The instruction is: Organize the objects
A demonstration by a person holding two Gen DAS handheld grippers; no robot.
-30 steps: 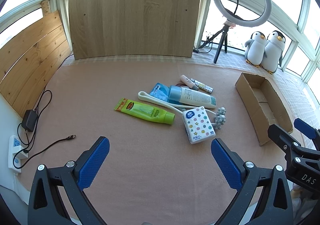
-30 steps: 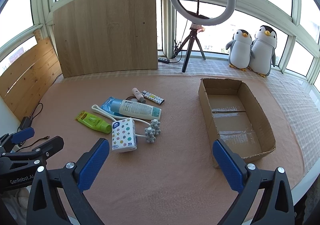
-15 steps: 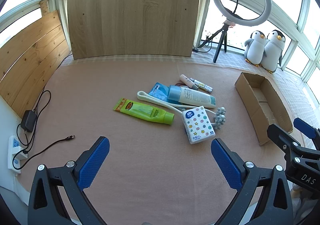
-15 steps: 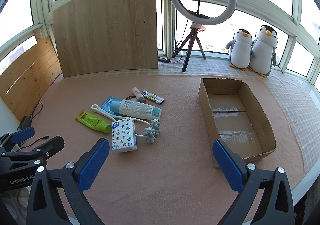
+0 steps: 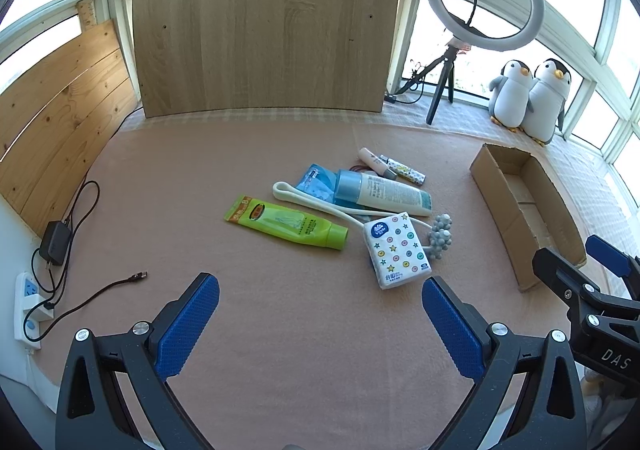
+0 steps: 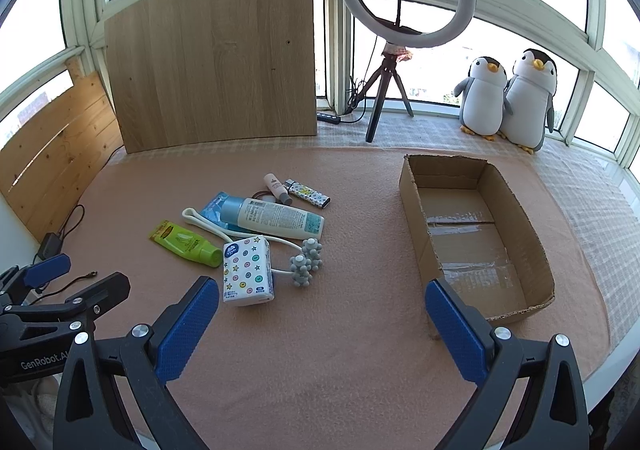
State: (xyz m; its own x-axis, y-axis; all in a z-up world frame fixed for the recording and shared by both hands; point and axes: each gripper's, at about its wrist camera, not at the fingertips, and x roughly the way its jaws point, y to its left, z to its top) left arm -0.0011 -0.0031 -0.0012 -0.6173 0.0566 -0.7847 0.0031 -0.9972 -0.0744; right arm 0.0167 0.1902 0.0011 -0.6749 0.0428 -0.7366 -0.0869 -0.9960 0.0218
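Across the pink mat [image 6: 340, 350]: empty cardboard box [image 6: 476, 234] to the right, well apart from a cluster holding white lotion tube [image 6: 276, 216], green tube [image 6: 186, 244], star-printed tissue pack [image 6: 248, 270], grey knobbly massager [image 6: 306, 262] and small patterned lighter [image 6: 308, 193]. Both left gripper [image 5: 320, 326] and right gripper [image 6: 322, 330] spread wide, empty, hovering short of the cluster. Best to start with the tissue pack, nearest and clear on top: straddle its narrow sides, close squarely, lift clear of the massager cord just beside it.

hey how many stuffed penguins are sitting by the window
2. The smaller penguin sits on the sill at the far right, and the taller penguin sits pressed against its right side. No others show.
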